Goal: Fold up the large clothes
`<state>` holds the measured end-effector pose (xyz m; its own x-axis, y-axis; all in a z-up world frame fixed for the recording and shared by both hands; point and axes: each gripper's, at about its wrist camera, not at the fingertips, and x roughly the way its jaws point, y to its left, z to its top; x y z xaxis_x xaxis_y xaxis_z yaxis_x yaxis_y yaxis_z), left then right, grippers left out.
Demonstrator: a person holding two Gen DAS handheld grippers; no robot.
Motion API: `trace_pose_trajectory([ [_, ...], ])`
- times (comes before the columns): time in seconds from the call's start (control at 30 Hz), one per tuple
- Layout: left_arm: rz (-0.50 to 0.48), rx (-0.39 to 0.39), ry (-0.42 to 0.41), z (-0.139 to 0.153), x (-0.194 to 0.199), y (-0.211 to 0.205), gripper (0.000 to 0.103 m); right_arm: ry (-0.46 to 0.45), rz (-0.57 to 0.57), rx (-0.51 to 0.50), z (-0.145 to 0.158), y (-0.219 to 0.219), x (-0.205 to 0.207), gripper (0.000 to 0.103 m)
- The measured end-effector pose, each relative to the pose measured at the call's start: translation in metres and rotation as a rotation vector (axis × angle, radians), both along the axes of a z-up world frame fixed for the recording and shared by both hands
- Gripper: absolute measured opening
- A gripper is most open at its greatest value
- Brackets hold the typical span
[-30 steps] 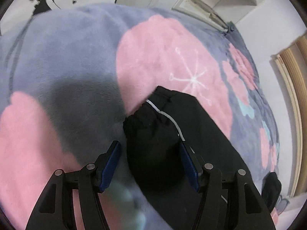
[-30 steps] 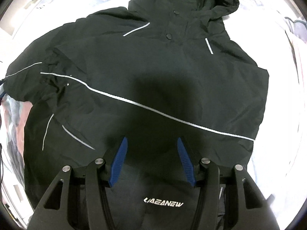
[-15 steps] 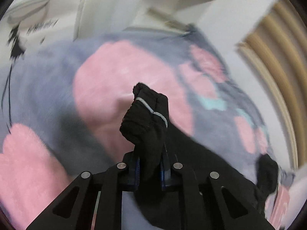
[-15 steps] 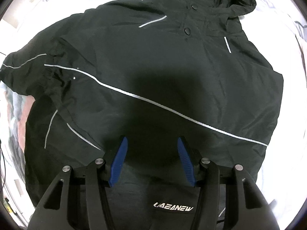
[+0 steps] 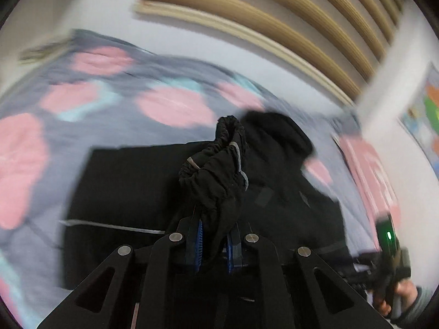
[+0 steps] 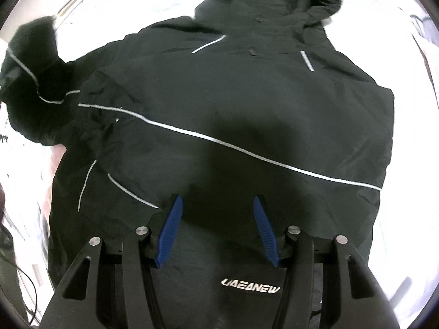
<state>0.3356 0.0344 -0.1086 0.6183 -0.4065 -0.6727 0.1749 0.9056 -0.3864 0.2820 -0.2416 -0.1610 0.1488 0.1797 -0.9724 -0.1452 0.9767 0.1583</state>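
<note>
A black hooded jacket [image 6: 247, 109] with thin reflective stripes lies spread on the bed, hood at the top of the right wrist view. My left gripper [image 5: 215, 242] is shut on the jacket's sleeve cuff [image 5: 216, 167], which bunches up above the blue pads and hangs lifted over the jacket's body [image 5: 123, 186]. In the right wrist view that raised sleeve [image 6: 30, 82] shows at the far left. My right gripper [image 6: 216, 227] hovers open over the lower front of the jacket, above the white logo [image 6: 251, 289], with nothing between its fingers.
The bed is covered by a grey blanket with pink blotches [image 5: 170, 107]. A wall with wooden slats [image 5: 274, 13] stands behind the bed. At the lower right of the left wrist view a hand [image 5: 406, 293] holds the other gripper's handle.
My left gripper closed on the sleeve cuff, lifted it and swung it across over the jacket's body. The right gripper drifted slightly and stayed open.
</note>
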Motion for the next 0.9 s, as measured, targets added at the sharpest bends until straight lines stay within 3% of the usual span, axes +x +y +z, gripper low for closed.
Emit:
trace_pose_trajectory([
  [0.17,-0.165,0.018,0.101,-0.046,0.014,-0.082,0.012,-0.002,-0.031,-0.008,0.001,-0.014,-0.001,0.057],
  [0.3,-0.215,0.088,0.231,-0.104,0.025,-0.113,0.016,0.003,-0.038,-0.004,-0.004,-0.014,0.001,0.057],
  [0.37,-0.225,0.055,0.273,-0.121,0.029,-0.113,0.016,0.007,-0.034,0.0,-0.006,-0.011,0.002,0.057],
  [0.53,-0.239,-0.101,0.344,-0.112,0.037,-0.09,0.024,0.009,-0.005,0.064,0.0,-0.001,0.01,0.057],
  [0.57,-0.249,-0.135,0.346,-0.106,0.035,-0.087,0.036,0.002,0.006,0.093,0.005,0.004,0.013,0.057],
  [0.6,-0.254,-0.16,0.352,-0.101,0.034,-0.086,0.056,-0.007,0.015,0.108,0.009,0.007,0.016,0.058],
  [0.67,-0.24,-0.222,0.345,-0.089,0.024,-0.075,0.066,-0.031,0.035,0.126,0.018,0.016,0.018,0.059],
  [0.73,-0.224,-0.243,0.319,-0.079,0.016,-0.066,0.066,-0.048,0.052,0.137,0.023,0.026,0.023,0.068],
  [0.9,-0.114,-0.254,0.284,-0.066,-0.004,-0.028,0.066,-0.034,0.082,0.18,0.016,0.054,0.039,0.068],
])
